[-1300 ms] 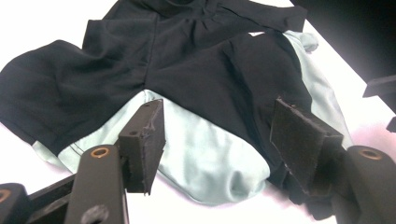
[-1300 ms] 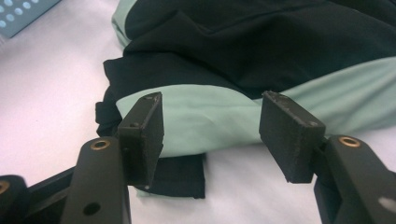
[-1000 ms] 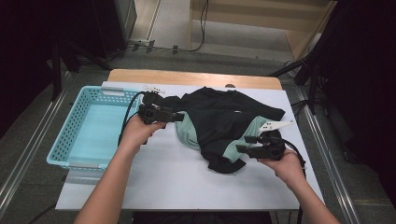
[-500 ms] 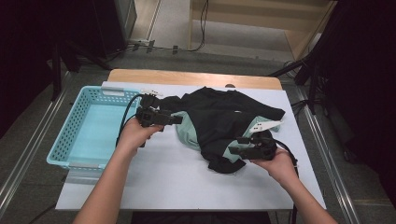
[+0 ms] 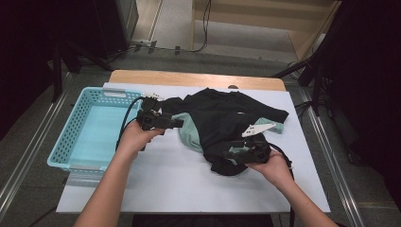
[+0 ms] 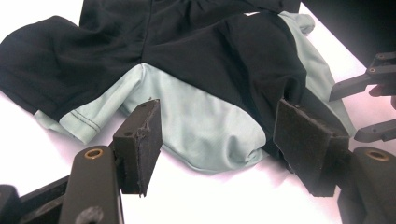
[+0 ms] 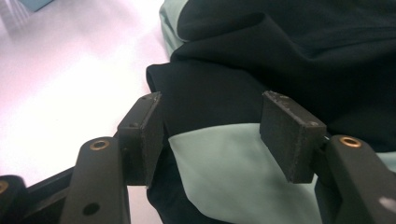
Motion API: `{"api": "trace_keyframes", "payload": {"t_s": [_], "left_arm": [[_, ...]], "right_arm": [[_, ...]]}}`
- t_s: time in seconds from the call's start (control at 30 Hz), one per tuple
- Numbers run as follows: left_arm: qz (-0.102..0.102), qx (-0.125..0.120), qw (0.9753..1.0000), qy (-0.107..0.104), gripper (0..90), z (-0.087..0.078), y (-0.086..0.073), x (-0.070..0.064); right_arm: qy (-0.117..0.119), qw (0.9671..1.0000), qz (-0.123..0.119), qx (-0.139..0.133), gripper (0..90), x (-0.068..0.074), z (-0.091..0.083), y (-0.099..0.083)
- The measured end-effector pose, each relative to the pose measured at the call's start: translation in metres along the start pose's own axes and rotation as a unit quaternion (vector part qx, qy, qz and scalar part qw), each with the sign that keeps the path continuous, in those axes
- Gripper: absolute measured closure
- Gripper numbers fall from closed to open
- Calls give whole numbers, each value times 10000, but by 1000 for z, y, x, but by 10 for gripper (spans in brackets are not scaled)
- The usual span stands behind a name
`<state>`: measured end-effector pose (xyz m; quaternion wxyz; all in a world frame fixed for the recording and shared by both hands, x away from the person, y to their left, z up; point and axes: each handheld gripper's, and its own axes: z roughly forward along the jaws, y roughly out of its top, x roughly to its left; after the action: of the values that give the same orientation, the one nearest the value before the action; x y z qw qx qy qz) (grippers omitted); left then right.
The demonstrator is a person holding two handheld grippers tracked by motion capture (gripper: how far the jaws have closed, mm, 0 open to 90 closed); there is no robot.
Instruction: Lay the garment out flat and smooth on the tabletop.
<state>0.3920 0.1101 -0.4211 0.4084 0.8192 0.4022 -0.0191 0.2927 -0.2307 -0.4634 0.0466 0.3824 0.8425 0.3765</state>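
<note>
The crumpled black and mint-green fabric garment is lying between both open, empty claws, the right claw hovering at its near hem, closer than the left claw.

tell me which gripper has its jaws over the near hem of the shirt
The right gripper: its open jaws straddle the shirt's near hem. The left gripper, also open, points at the mint fold on the basket side.

A white table top has a light brown wooden strip along its far edge. Behind it, black cables lie on the grey floor. Dark black curtains hang at both sides.
</note>
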Motion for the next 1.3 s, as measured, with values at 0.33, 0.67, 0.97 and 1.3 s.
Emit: {"api": "trace_keyframes", "payload": {"t_s": [0.33, 0.67, 0.97, 1.3], "left_arm": [[13, -2, 10000, -6, 336, -1, -1, 1], [66, 57, 10000, -17, 336, 1, -2, -1], [78, 23, 10000, -42, 336, 0, -2, -1], [62, 5, 10000, -33, 336, -1, -2, 0]], "right_arm": [[37, 9998, -158, 88, 374, 12, 17, 5], [-96, 9993, -238, 254, 418, 8, 36, 3], [-263, 9982, 70, 530, 772, 4, 41, 8], [-173, 9997, 195, 20, 796, -6, -6, 16]]}}
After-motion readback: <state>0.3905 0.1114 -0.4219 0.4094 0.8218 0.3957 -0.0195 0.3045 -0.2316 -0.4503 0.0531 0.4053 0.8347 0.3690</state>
